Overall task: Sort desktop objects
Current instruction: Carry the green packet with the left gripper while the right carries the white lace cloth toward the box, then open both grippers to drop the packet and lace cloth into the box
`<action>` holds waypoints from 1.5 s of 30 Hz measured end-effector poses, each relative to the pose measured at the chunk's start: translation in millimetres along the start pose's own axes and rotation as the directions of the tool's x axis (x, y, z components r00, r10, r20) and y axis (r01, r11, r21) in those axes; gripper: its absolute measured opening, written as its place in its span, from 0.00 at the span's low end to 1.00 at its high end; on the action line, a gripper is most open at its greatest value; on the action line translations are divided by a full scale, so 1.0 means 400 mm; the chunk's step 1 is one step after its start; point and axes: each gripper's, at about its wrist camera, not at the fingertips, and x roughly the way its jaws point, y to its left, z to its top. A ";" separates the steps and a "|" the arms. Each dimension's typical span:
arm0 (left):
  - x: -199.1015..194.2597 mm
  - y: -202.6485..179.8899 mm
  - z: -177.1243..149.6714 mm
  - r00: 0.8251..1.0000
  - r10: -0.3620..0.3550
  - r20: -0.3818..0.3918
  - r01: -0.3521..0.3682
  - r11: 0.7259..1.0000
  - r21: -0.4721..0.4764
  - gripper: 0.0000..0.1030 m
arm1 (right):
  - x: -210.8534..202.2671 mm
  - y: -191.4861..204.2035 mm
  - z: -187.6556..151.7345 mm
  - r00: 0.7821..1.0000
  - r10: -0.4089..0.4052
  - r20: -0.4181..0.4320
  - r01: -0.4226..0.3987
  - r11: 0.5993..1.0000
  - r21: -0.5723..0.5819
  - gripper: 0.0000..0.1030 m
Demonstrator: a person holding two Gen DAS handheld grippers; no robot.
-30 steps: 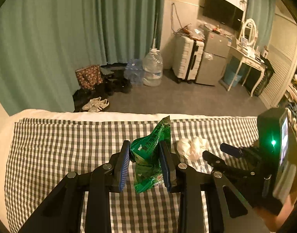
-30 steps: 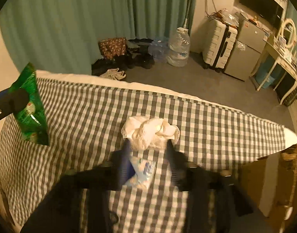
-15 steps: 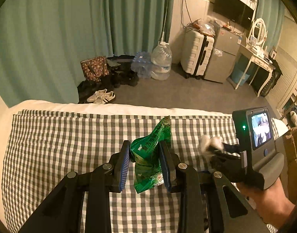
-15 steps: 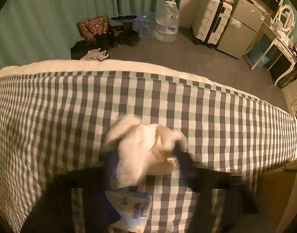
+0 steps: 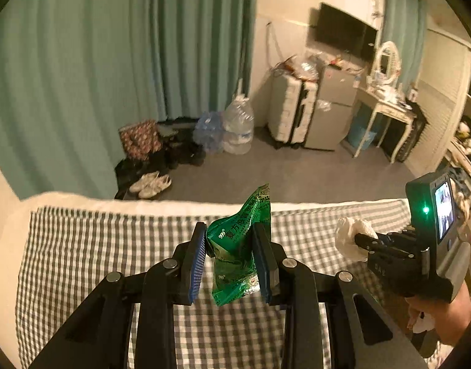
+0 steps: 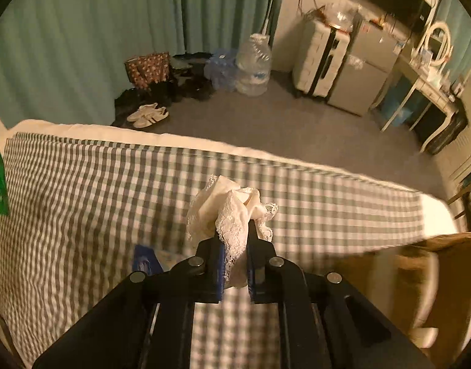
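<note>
Green packet (image 5: 240, 246) clenched, left claw (image 5: 229, 258) | lace cloth (image 6: 232, 215) (white) gripped, right claw (image 6: 235, 261), above checked table (image 6: 81, 184)

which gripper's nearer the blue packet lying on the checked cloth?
Right. The right gripper, shut on the white lace cloth, hangs just above and right of the blue packet. The left gripper, holding the green sachet, is farther off to the left.

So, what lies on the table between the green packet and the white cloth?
Only bare checked tablecloth between green packet and white cloth, shown in the left wrist view.
</note>
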 end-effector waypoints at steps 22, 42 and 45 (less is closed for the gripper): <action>-0.289 -0.340 0.136 0.971 -0.196 0.136 0.184 0.978 0.094 0.29 | -0.495 -0.223 -0.107 0.986 -0.069 0.155 0.060 0.996 0.064 0.10; -0.120 -0.751 0.060 0.936 -0.351 -0.039 0.350 0.906 0.238 0.29 | -0.410 -0.513 -0.239 0.980 -0.196 -0.011 0.193 0.953 0.234 0.12; -0.074 -0.782 0.021 0.933 -0.349 -0.085 0.359 0.900 0.248 0.29 | -0.383 -0.547 -0.275 0.978 -0.201 -0.049 0.207 0.944 0.258 0.12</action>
